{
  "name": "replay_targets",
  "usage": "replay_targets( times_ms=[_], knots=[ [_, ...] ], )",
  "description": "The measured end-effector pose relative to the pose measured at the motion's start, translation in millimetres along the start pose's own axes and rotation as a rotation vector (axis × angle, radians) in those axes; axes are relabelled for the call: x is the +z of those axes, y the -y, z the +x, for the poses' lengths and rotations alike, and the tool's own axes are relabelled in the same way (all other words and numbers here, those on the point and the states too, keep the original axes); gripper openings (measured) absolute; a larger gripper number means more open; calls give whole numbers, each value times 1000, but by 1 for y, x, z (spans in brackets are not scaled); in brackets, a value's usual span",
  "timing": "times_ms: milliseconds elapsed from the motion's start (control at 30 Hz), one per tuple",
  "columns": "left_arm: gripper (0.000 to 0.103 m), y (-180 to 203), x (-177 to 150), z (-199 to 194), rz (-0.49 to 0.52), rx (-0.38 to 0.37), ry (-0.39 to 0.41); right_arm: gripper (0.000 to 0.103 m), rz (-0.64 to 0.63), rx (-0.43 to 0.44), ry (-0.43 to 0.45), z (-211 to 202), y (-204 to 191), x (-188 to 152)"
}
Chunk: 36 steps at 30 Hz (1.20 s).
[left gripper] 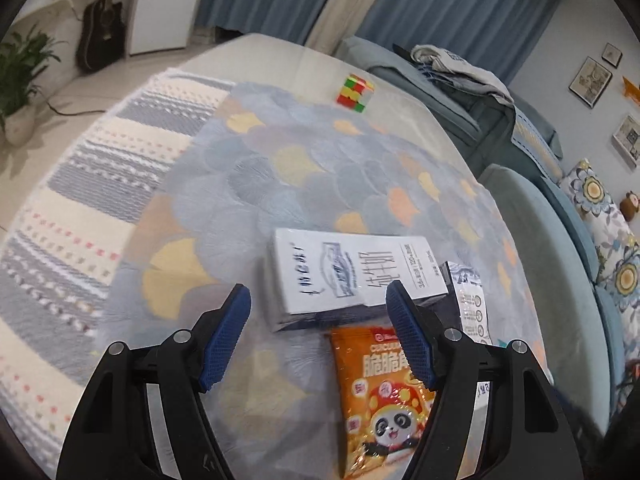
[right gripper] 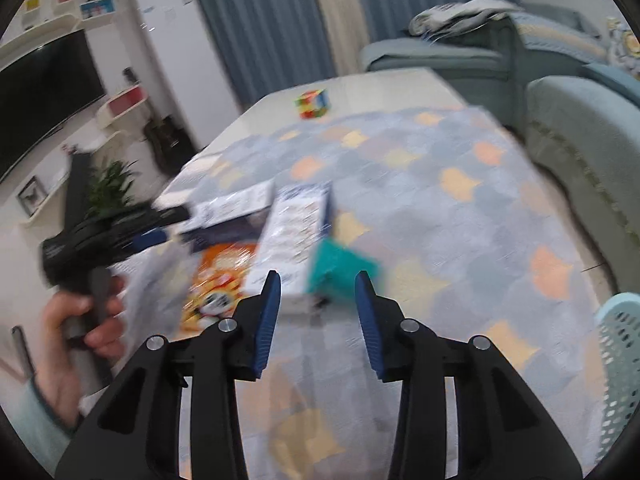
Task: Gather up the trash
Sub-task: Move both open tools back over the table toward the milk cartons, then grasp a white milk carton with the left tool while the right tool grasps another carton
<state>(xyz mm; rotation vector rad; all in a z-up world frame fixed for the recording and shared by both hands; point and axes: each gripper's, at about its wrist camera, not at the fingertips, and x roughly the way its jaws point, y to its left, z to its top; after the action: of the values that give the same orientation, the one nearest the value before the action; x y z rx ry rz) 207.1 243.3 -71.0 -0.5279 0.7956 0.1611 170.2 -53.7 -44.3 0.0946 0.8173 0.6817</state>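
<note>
Left wrist view: the left gripper (left gripper: 319, 316) hangs with jaws spread and empty above an orange snack packet (left gripper: 380, 392), which lies on the patterned cloth (left gripper: 280, 168) just nearer than the white milk carton (left gripper: 352, 270). Right of that carton lies a white wrapper (left gripper: 470, 300). Beyond the carton, well apart, a puzzle cube (left gripper: 355, 93) sits on the bench (left gripper: 280, 56). Right wrist view: the right gripper (right gripper: 318, 300) has jaws parted, pinching nothing, with a blurred teal item (right gripper: 340, 276) ahead.

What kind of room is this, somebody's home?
Most likely a home living room: a blue sofa with floral cushions beside the cloth-covered table, a television on the wall, and a guitar leaning near the curtains.
</note>
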Motion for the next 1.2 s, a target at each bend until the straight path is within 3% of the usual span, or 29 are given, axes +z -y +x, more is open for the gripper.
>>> replay_targets(
  times_ms=[33,67,100,167,267,400,467,533,600,767,867,1100,1167,1200],
  knots=[
    [67,0,-1,4,1,-10,-9,37,3,28,-33,7,-4,-3],
    [64,2,-2,7,4,-19,-24,47,7,39,-60,13,-6,-5],
    [61,3,-3,10,9,-26,-32,57,16,30,-87,21,-8,-6],
    [57,7,-9,10,25,-60,-63,64,18,-19,-90,31,-10,-4],
    [56,17,-22,7,70,-112,-143,72,19,-61,-90,40,-10,7],
    [56,37,-34,-3,162,-216,-232,74,25,-79,-103,58,-16,26],
    [65,36,-30,-13,172,-214,-221,78,4,-141,-92,66,-21,32],
    [66,34,-21,-26,194,-168,-166,79,4,-151,-92,69,-19,33],
    [74,35,-11,-34,231,-116,-91,79,33,-132,-93,72,-15,34],
    [76,34,4,-22,302,-61,-19,79,122,-75,-100,76,6,31],
    [83,38,2,-2,372,-50,-45,79,127,-66,-76,71,15,35],
    [83,65,-9,47,579,71,-142,79,165,-43,-91,80,19,59],
    [77,65,-14,53,587,87,-162,79,160,-55,-108,89,15,64],
    [67,64,-16,54,573,79,-166,79,161,-57,-113,91,14,65]
  ],
)
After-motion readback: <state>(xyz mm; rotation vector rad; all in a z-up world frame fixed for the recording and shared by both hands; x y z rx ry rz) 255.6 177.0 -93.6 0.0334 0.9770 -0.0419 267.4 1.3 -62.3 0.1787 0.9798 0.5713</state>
